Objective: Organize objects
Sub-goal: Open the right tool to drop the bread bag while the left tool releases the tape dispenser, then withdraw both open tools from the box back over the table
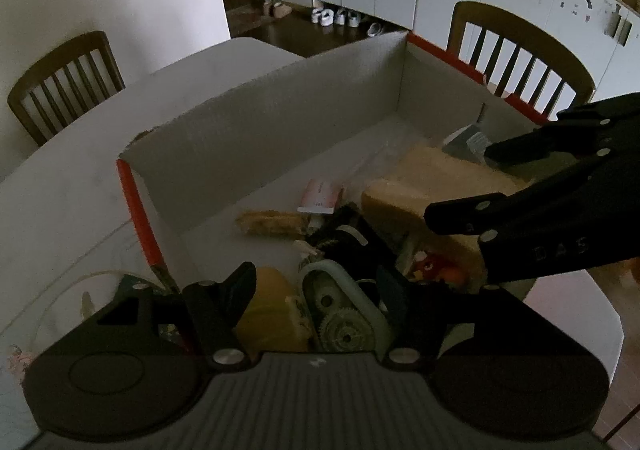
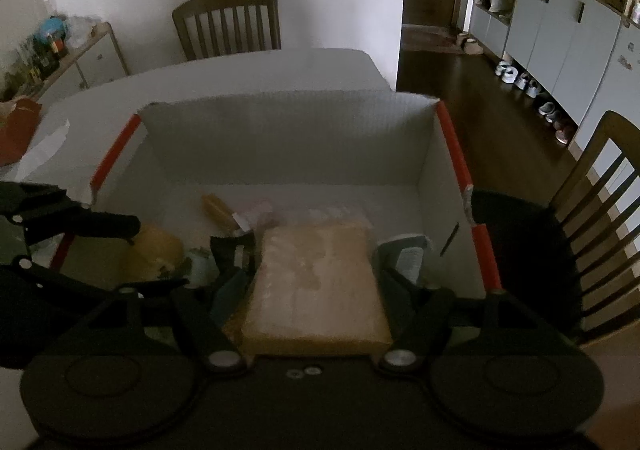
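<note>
1. Cardboard walls with red edges frame the open box (image 2: 288, 137) on the white worktop (image 1: 80, 153), where most of the clutter already lies.
2. Inside the box: a tan slab in clear wrap (image 2: 316, 282), a yellow rounded item (image 2: 154, 254), a pale green geared gadget (image 1: 344, 314), a pink-and-white tube (image 1: 322, 199) and a corn-like piece (image 1: 272, 223).
3. The right gripper (image 2: 316, 286) hangs over the box, its fingers spread wide on either side of the slab; contact cannot be told.
4. The left gripper (image 1: 316, 286) hovers at the near end, fingers apart, holding nothing.
5. Judged from this, collecting looks largely done; a cable (image 1: 60, 290) outside the box seems left.
</note>
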